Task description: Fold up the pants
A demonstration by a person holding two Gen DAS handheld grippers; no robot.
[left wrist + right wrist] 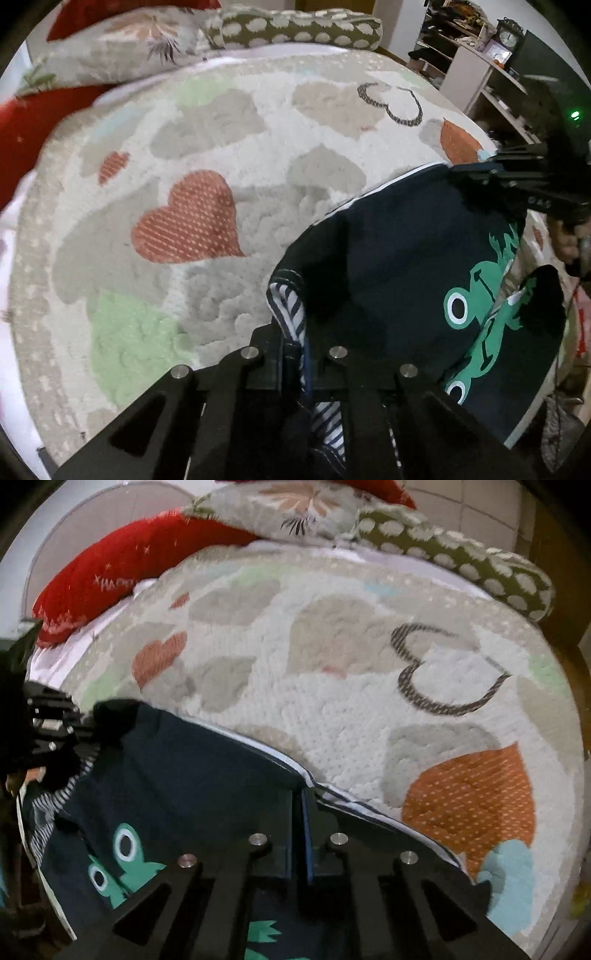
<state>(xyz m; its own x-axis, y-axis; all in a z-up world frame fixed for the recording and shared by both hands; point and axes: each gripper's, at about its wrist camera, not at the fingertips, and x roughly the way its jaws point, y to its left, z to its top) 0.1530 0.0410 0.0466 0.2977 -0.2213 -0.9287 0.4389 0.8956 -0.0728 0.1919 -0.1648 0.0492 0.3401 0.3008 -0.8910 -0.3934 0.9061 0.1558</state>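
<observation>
The pants (pixel 391 266) are navy blue with green frog prints and a striped lining, held up over the bed between both grippers. My left gripper (pixel 295 354) is shut on one corner of the pants, striped lining showing between the fingers. My right gripper (pixel 301 812) is shut on the other edge of the pants (pixel 177 775), at its white-piped hem. The right gripper shows in the left wrist view (pixel 495 173) at the upper right; the left gripper shows in the right wrist view (pixel 55 727) at the far left. The cloth hangs slack between them.
A heart-patterned blanket (pixel 207 177) covers the bed, also in the right wrist view (pixel 369 686). Pillows lie at the head: red (pixel 122 565), floral (pixel 122 44) and dotted green (pixel 295 29). Shelves with a clock (pixel 509 33) stand to the right of the bed.
</observation>
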